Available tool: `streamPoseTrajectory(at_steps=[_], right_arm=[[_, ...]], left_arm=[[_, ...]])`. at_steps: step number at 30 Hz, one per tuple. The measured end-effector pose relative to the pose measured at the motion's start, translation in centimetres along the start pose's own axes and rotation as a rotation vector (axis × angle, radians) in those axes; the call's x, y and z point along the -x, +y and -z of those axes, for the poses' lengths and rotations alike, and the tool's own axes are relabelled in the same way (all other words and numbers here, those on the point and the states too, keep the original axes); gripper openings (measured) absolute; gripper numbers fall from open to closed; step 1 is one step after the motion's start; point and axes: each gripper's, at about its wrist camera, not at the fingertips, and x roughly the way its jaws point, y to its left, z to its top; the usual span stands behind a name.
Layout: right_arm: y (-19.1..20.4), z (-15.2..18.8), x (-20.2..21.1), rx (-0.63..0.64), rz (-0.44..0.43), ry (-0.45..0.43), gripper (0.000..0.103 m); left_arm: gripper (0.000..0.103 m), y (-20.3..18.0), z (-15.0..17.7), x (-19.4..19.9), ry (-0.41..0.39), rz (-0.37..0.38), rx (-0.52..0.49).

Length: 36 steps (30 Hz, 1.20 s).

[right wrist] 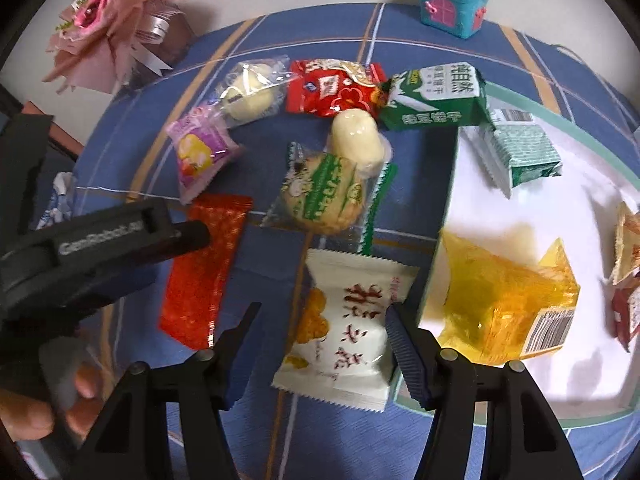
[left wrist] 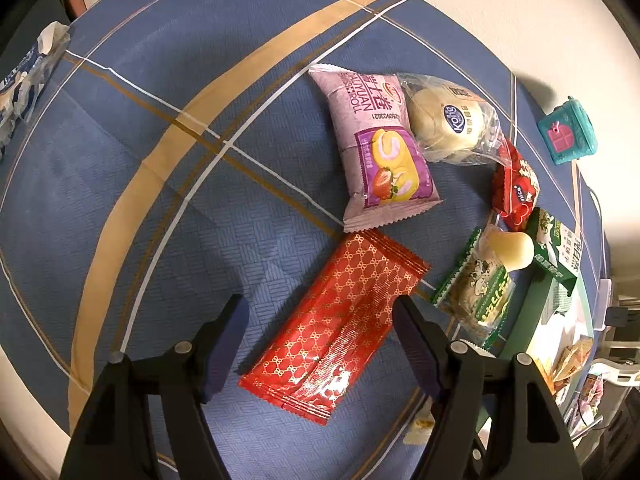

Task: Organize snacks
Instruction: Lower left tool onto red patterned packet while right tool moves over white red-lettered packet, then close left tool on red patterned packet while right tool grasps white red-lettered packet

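Now the right gripper (right wrist: 320, 332) points steeply down over the white packet (right wrist: 344, 332), a crinkly, saw-edged pillow pack flat on the blue checked tabletop (left wrist: 120, 140) just beside the tray (right wrist: 448, 208); its fingers (right wrist: 404, 344) straddle the packet, but whether they press it I cannot tell. Its long axis runs away from the camera, so the fingers cross its short width. Meanwhile the left gripper (left wrist: 320, 344) hangs open over the glossy red packet (left wrist: 336, 328), a long flat foil lying diagonally between its fingers (left wrist: 224, 344), apparently untouched.
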Motion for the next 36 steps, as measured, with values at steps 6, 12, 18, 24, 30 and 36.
streamPoseTrajectory(at_steps=[6, 12, 18, 24, 30, 36], right_arm=[[0.1, -0.1, -0.3, 0.003, -0.004, 0.000, 0.067], [1.2, -0.3, -0.5, 0.019, -0.047, 0.007, 0.067], [2.2, -0.2, -0.2, 0.037, -0.101, 0.017, 0.067], [2.8, -0.2, -1.0, 0.060, -0.013, 0.027, 0.067], [3.3, 0.0, -2.0, 0.074, 0.019, 0.060, 0.064], [4.0, 0.7, -3.0, 0.099, 0.040, 0.079, 0.063]], left_arm=[[0.075, -0.2, 0.0, -0.3, 0.004, -0.001, -0.004], [0.075, -0.3, 0.0, -0.3, 0.006, -0.003, -0.008], [0.075, -0.6, 0.2, -0.3, 0.010, 0.003, -0.017], [0.075, -1.4, 0.3, -0.4, 0.018, 0.006, -0.042], [0.075, -2.7, 0.8, -1.3, 0.048, -0.008, -0.093], [0.076, -4.0, 1.3, -1.8, 0.034, -0.064, -0.145]])
